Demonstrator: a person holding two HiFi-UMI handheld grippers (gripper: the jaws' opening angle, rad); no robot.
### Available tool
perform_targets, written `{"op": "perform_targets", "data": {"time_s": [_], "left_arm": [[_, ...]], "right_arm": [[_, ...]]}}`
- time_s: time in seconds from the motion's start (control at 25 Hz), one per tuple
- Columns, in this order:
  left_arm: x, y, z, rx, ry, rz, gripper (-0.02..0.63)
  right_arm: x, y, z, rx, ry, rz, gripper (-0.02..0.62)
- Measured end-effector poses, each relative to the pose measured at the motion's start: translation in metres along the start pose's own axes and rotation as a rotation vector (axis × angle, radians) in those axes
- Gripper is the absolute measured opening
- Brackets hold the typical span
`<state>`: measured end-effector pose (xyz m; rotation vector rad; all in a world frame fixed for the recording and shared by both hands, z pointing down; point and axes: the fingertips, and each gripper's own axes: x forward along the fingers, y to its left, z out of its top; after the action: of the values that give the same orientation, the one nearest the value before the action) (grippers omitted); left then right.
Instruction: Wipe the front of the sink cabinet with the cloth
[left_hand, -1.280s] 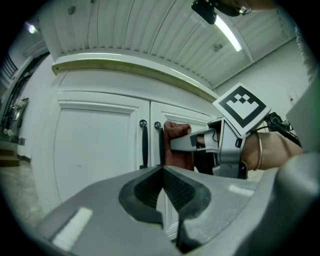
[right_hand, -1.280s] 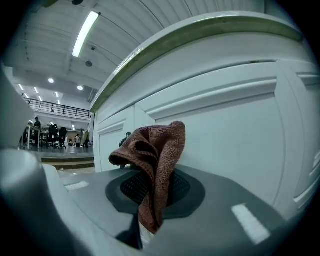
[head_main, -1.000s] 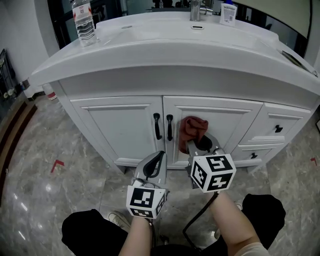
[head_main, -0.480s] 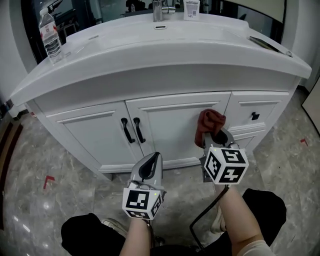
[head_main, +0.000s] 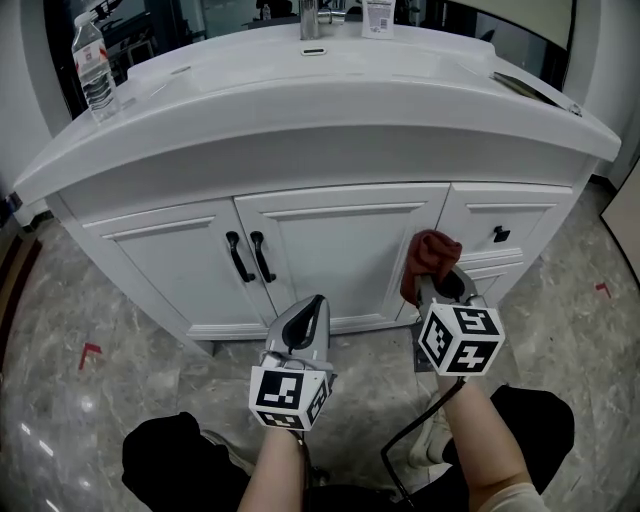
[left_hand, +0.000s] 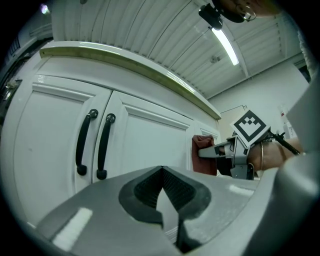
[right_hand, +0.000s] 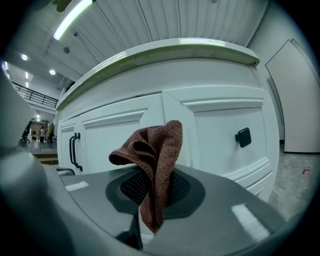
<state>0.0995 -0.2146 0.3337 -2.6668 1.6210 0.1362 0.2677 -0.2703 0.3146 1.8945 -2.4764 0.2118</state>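
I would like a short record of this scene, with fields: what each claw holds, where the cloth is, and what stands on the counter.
right claw: shut on the brown cloth
left claw: shut, empty, low and left of the right claw
cloth position: at the cabinet front, near the seam between the right door and the drawers; contact not certain
door handles: two, black, side by side
counter: water bottle at the left, faucet at the back

The flat door panel (head_main: 340, 265) offers free passage; black door handles (head_main: 250, 257) jut at its left, a drawer knob (head_main: 500, 235) at its right (the bench (head_main: 330, 125) overhangs above).
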Motion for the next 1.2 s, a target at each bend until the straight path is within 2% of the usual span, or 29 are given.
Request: {"op": "perform_targets", "data": {"time_s": [0.28,0.4,0.76,0.92,1.08,1.2], "left_arm": [[-0.005,0.014,-0.013,0.039,0.032,0.048,0.0],[-0.016,0.032,-0.022,0.064,0.063,0.09,0.0],[-0.052,0.095,-0.035,0.05,0.094,0.194,0.0],[-0.056,0.105,-0.04,0.053,0.106,0.193,0.0],[-0.058,0.109,-0.04,0.041,0.1,0.19,0.0],[-0.051,0.103,-0.041,0.031,0.094,0.169,0.0]], "right_arm": [[0.015,0.076,-0.025,-0.021,0.006,0.17,0.081],[0.027,0.109,-0.044,-0.027,0.035,0.231,0.081],[0.058,0.204,-0.078,-0.017,0.083,0.405,0.081],[0.068,0.212,-0.082,-0.002,0.089,0.414,0.084],[0.067,0.211,-0.084,-0.035,0.09,0.407,0.084],[0.067,0.193,-0.085,-0.023,0.101,0.362,0.081]]}}
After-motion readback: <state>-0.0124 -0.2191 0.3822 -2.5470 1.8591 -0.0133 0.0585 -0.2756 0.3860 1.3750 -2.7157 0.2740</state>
